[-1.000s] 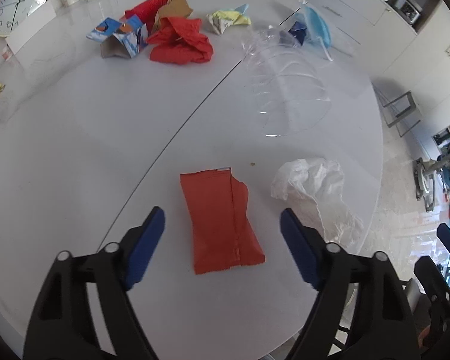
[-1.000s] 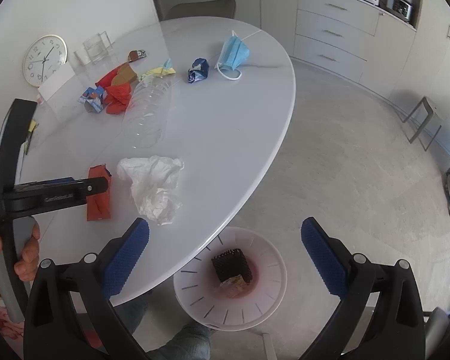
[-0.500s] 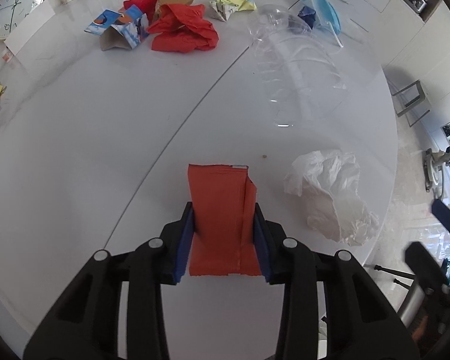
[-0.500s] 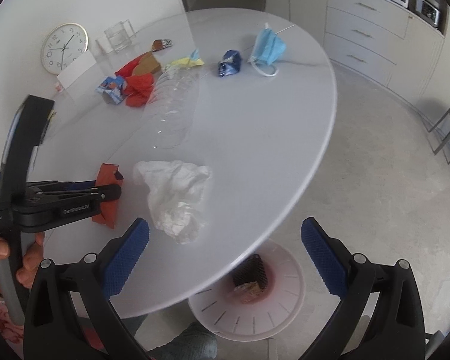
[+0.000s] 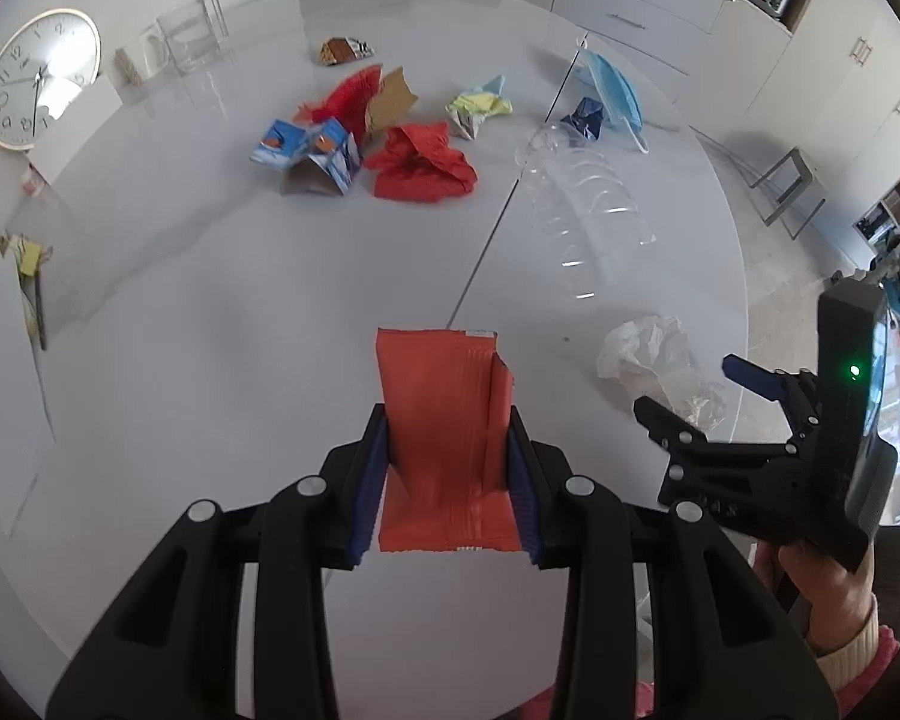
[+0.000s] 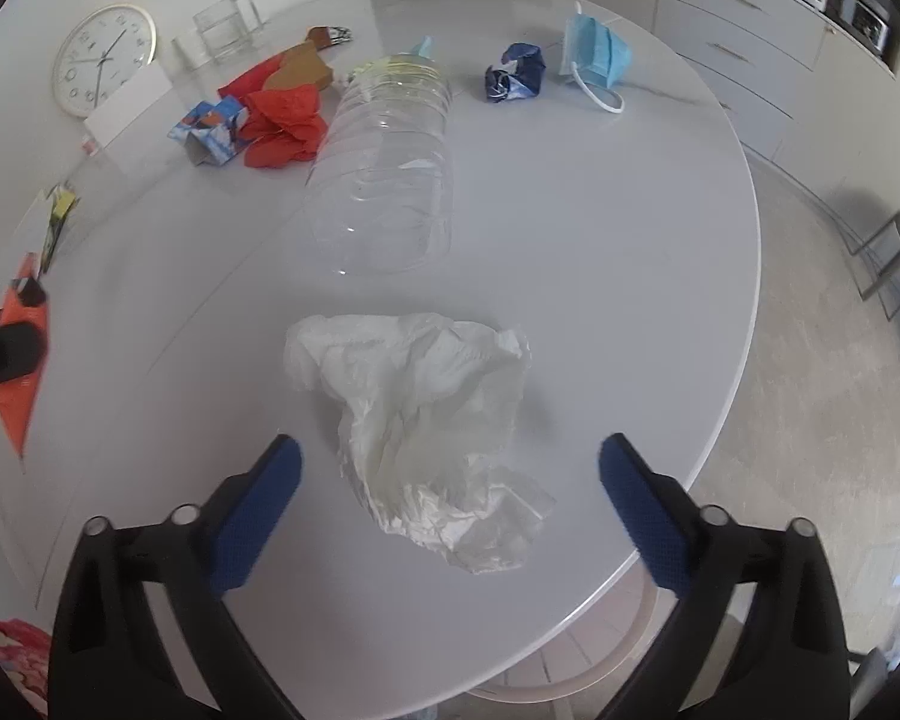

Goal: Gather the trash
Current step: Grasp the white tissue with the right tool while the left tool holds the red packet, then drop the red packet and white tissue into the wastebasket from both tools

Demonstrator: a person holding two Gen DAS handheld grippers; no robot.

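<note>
Trash is spread over the white bench (image 6: 660, 252), and the collecting is judged to be partly in hand: one piece is gripped, a second is being approached, and the rest lies untouched. Farthest along the bench, a clear plastic bottle (image 6: 384, 174) is seen on its side, with a red crumpled paper (image 5: 423, 165), a small blue carton (image 5: 312, 156), a blue face mask (image 6: 594, 57) and a dark blue wrapper ball (image 6: 513, 72) scattered around it. Nearer, a crumpled white tissue (image 6: 432, 426) lies close to the bench edge. The right hand-held gripper (image 6: 450, 498) is held just over it, its jaws standing wide to either side and closing, with no pad seen to touch the tissue yet. An orange wrapper (image 5: 444, 444) is clamped between the pads of the left hand-held gripper (image 5: 447, 480) and appears lifted clear of the bench. Next, the right jaws would need to be lowered and closed on the tissue's bulk, and both pieces would have to be carried to a bin, none of which is clearly shown here.
</note>
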